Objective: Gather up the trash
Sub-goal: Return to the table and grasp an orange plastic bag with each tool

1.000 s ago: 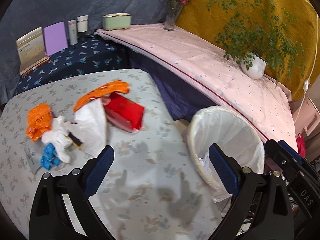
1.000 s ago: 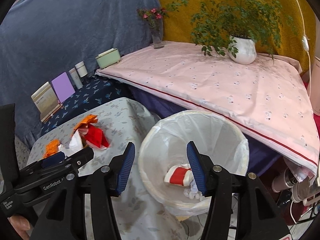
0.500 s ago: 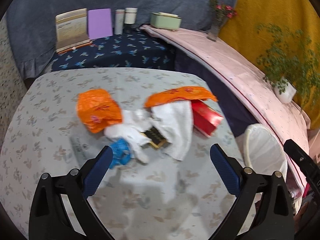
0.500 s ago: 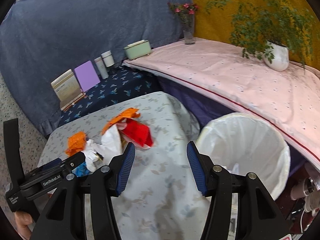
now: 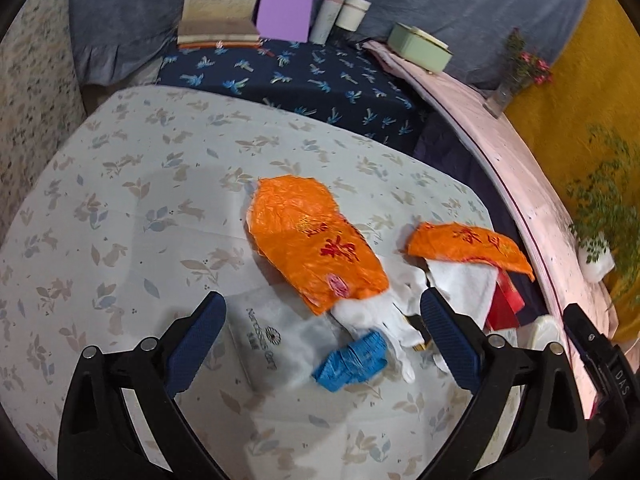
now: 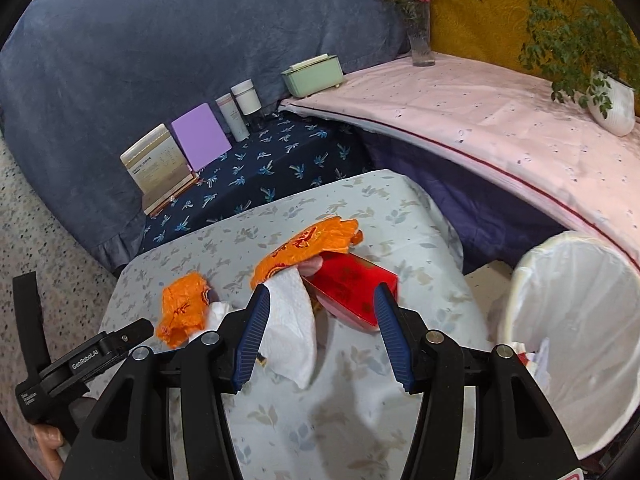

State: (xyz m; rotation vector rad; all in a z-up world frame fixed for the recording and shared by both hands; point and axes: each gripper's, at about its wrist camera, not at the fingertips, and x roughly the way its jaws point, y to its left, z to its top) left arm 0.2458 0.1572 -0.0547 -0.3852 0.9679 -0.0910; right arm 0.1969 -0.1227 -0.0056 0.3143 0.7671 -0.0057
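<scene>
Both claws swung from bin [image 6: 572, 344] back to tabletop [image 5: 120, 208] pile, left claw [image 5: 320, 344] & right claw [image 6: 320, 336] spread, empty; some trash binned, orange wrappers [image 5: 312, 240], red box [image 6: 352, 288], tissue [image 6: 292, 332] left.

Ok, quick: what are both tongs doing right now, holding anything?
Left tongs: open, empty, above the blue wrapper.
Right tongs: open, empty, facing the red box.
</scene>
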